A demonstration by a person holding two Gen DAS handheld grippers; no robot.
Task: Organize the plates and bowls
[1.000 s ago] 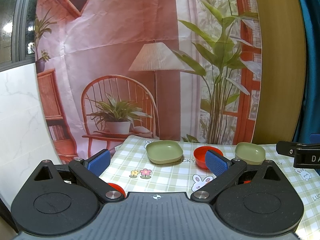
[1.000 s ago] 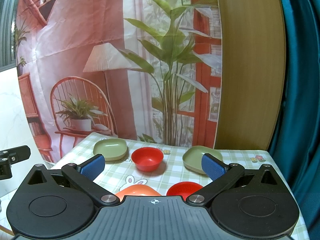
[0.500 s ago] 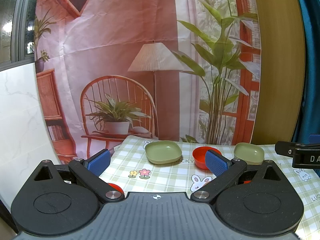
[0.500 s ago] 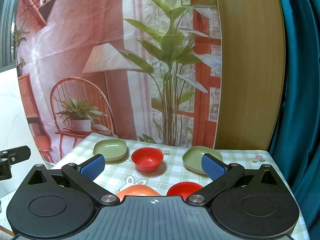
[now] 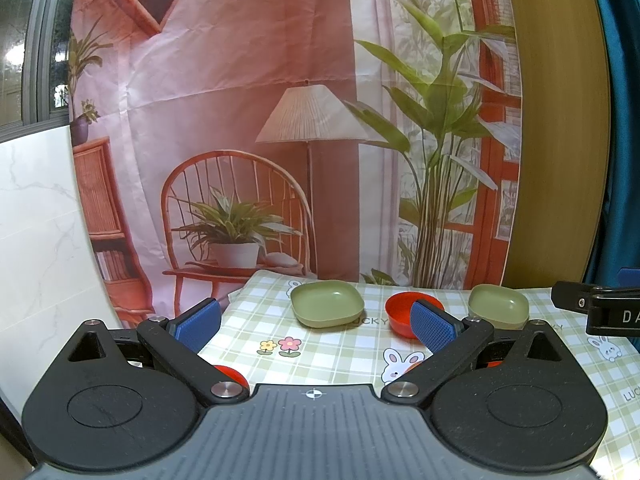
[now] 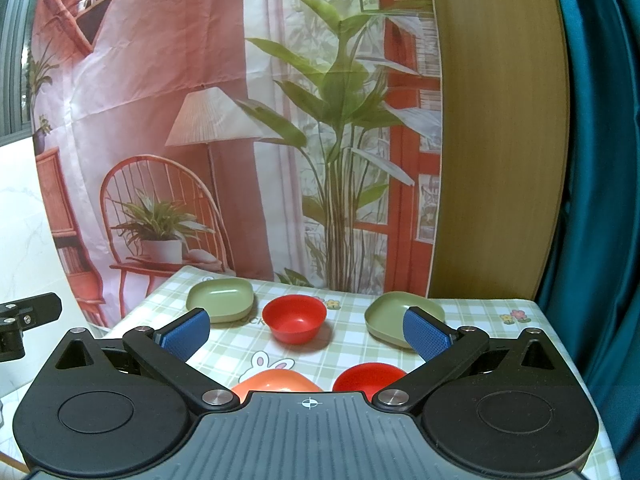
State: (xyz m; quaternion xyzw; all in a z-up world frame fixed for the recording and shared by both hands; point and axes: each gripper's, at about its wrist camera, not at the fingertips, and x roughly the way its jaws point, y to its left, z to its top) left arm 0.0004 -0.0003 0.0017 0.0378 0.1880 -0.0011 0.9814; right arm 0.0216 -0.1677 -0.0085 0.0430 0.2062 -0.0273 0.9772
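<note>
Both the left gripper and the right gripper hang spread wide, holding nothing, above the checked tablecloth, where only the right wrist view shows the near orange plate and near red bowl before the far red bowl between two green dishes.
</note>
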